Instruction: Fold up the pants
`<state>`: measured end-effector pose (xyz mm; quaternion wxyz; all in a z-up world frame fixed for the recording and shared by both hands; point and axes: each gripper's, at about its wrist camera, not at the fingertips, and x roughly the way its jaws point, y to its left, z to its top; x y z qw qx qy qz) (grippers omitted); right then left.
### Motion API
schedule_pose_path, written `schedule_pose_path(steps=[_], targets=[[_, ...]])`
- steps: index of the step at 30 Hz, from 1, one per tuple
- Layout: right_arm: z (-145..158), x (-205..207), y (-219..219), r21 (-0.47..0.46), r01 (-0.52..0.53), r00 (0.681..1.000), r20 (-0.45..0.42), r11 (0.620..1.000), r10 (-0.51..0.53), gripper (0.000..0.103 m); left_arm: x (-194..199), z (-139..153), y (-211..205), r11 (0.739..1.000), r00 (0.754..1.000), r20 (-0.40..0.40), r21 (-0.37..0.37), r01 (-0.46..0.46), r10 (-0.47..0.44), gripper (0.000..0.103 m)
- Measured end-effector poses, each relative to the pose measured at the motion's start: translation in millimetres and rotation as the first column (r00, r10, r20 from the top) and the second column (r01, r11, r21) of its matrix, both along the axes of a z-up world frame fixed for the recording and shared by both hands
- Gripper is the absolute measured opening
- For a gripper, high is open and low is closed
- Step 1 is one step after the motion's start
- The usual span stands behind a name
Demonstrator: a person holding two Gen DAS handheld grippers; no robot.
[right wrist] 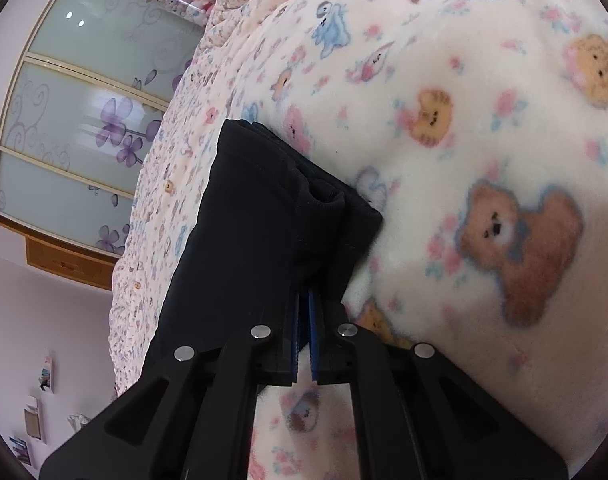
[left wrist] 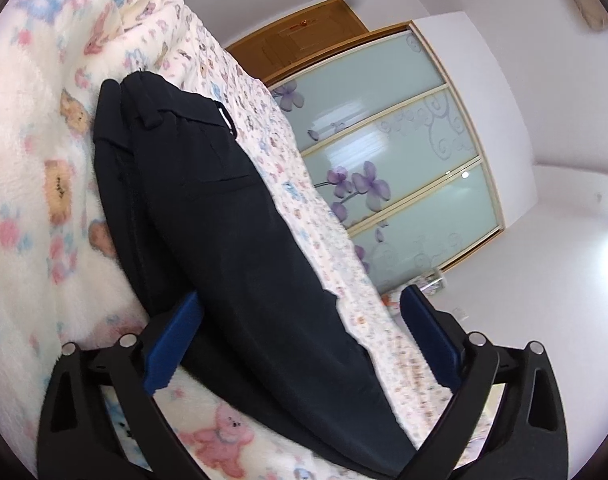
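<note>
From the left wrist camera, the black pants (left wrist: 207,216) lay folded lengthwise on a fleece blanket (left wrist: 31,168) printed with teddy bears, running from the near edge away to the waistband at the far upper left. The left gripper (left wrist: 304,308) stood spread wide, released, its blue fingers (left wrist: 175,340) straddling the near part of the pants: one pad sat just beside the garment's left edge, the other hung well to the right over a floral sheet (left wrist: 304,208). No pad pressed on the cloth. A wardrobe with frosted flower-patterned doors (left wrist: 404,160) stood beyond the bed.

From the right wrist camera, the right gripper (right wrist: 304,300) was clenched, its two blue pads close together with the near edge of the pants (right wrist: 263,216) pinched between them. The hems lay stacked just beyond the fingertips, on the teddy-bear blanket (right wrist: 484,140), with the floral sheet (right wrist: 159,200) to the left.
</note>
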<state>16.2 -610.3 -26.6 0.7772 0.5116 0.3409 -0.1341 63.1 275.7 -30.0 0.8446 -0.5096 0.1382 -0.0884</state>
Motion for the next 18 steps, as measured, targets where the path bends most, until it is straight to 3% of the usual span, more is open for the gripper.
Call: schedule_pose_path(steps=[4, 8, 10, 12, 13, 14, 15, 18], targets=[[-0.3, -0.6, 1.6, -0.014, -0.008, 1.0, -0.004, 1.0, 0.008, 0.004, 2.6, -0.7, 7.5, 0.997, 1.0, 0.018, -0.074, 0.011, -0.01, 0.101], [0.6, 0.5, 3.2, -0.03, -0.011, 1.0, -0.009, 0.999, 0.011, 0.004, 9.3, -1.7, 11.2, 0.996, 1.0, -0.008, -0.088, 0.003, -0.004, 0.098], [1.0, 1.6, 4.6, -0.037, -0.012, 1.0, -0.011, 0.999, 0.012, 0.004, 8.5, -5.0, 12.6, 0.995, 0.998, -0.057, -0.092, -0.03, 0.025, 0.081], [1.8, 2.7, 5.8, -0.048, -0.016, 1.0, -0.013, 0.999, 0.016, 0.004, 8.0, -10.0, 14.6, 0.992, 0.993, -0.101, -0.106, -0.063, 0.053, 0.047], [2.0, 2.6, 5.9, -0.052, -0.017, 1.0, -0.013, 0.999, 0.016, 0.004, 7.3, -13.0, 16.4, 0.99, 0.988, -0.134, -0.112, -0.085, 0.069, 0.036], [2.2, 2.4, 5.8, -0.056, -0.017, 1.0, -0.013, 0.998, 0.016, 0.004, 6.0, -15.1, 18.3, 0.988, 0.983, -0.164, -0.111, -0.105, 0.086, 0.015], [2.4, 3.1, 6.3, -0.06, -0.016, 1.0, -0.014, 0.998, 0.016, 0.004, 3.2, -15.8, 19.3, 0.986, 0.976, -0.188, -0.105, -0.129, 0.108, 0.005], [3.4, 3.7, 7.8, -0.068, -0.014, 1.0, -0.015, 0.998, 0.013, 0.004, -4.9, -4.6, 14.2, 0.985, 0.967, -0.199, -0.028, -0.169, 0.16, 0.004]])
